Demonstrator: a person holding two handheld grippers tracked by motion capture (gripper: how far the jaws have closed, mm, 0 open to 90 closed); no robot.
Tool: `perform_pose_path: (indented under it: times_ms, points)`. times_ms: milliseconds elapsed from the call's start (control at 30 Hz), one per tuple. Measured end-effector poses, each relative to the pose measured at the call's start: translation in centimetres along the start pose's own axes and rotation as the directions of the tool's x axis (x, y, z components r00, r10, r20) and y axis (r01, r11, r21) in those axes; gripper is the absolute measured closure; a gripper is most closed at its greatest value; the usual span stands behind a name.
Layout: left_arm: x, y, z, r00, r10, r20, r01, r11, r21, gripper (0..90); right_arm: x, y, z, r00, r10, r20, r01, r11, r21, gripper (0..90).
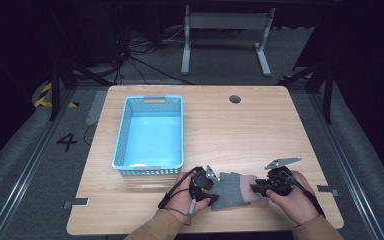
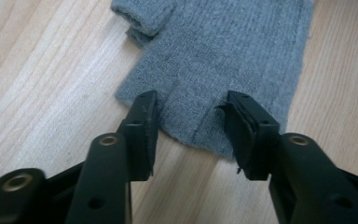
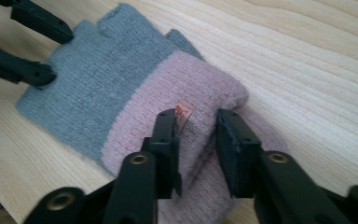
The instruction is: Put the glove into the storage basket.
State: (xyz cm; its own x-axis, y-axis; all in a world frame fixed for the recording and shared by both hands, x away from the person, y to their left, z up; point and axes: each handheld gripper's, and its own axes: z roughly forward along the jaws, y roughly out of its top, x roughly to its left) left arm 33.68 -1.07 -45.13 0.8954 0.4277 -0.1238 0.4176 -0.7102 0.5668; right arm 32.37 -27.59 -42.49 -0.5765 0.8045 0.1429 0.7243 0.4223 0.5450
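Note:
A knitted fingerless glove, grey at the finger end and pink at the cuff, lies flat near the table's front edge. My left gripper is at the grey end. In the left gripper view its jaws stand open astride the glove's grey edge, the pads apart from the wool. My right gripper is at the pink cuff. The right gripper view has its jaws shut on a raised fold of pink cuff beside a small label. The left gripper's fingertips rest at the grey end there.
A light blue plastic basket stands on the wooden table, behind and left of the glove. A round cable hole sits near the far edge. Beyond the table, cables and a metal stand's legs lie on the dark floor.

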Motion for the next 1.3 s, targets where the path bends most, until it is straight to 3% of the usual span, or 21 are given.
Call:
perform_pose_path:
  times_ms: [33,100,133,300,467,600,733,933,1133,1233,1300]
  points:
    - [-0.1,0.0,0.1,0.9997,-0.001,0.026,0.001,1.0,-0.001,63.9,0.1,0.0,0.0,1.0,-0.006,-0.003,0.006,1.0,-0.002,73.3]
    - [-0.2,0.1,0.1,0.9994,0.008,0.033,-0.008,0.9999,0.009,73.1,0.3,0.1,0.0,0.9998,-0.016,0.006,0.016,1.0,-0.001,80.5]
    - [-0.3,0.2,0.1,0.9995,0.002,0.032,-0.002,1.0,0.008,74.5,0.4,0.1,0.0,0.9995,-0.031,0.01,0.031,1.0,-0.005,84.4]
    - [-0.3,0.2,-0.4,0.9996,0.011,0.024,-0.011,0.9999,-0.001,78.0,0.9,0.2,-0.3,0.9985,-0.05,0.023,0.051,0.999,-0.013,86.0]
    - [-0.2,0.9,-2.1,0.9993,0.004,0.038,-0.002,0.9982,-0.059,78.0,0.6,0.4,-1.9,0.9996,0.005,-0.028,-0.006,0.999,-0.04,86.2]
    - [0.1,1.9,-2.3,0.9987,0.019,0.046,-0.015,0.9967,-0.079,78.0,0.5,0.2,-3.1,0.9994,0.031,-0.018,-0.032,0.999,-0.037,86.1]
    - [0.1,2.7,-1.3,0.9972,0.035,0.066,-0.031,0.9977,-0.06,77.9,0.2,-0.4,-3.9,0.9977,0.067,-0.002,-0.067,0.997,-0.04,86.1]
    - [0.1,3.3,-0.1,0.9947,0.053,0.088,-0.05,0.9981,-0.037,77.7,-0.7,-1.5,-3.5,0.9935,0.114,0.007,-0.114,0.993,-0.024,86.0]
    - [0.4,3.1,0.5,0.9963,0.035,0.079,-0.034,0.9994,-0.009,75.9,-1.1,-1.6,-2.6,0.9926,0.122,0.006,-0.121,0.993,-0.012,85.2]
    - [0.4,3.0,0.3,0.9985,0.02,0.051,-0.02,0.9998,-0.007,65.5,-1.2,-1.7,-2.4,0.9923,0.124,0.003,-0.124,0.992,0.0,81.3]
    - [0.4,3.0,0.1,0.9989,0.026,0.039,-0.025,0.9994,-0.025,61.1,-1.4,-1.6,-2.7,0.9927,0.12,0.009,-0.12,0.992,-0.024,77.9]
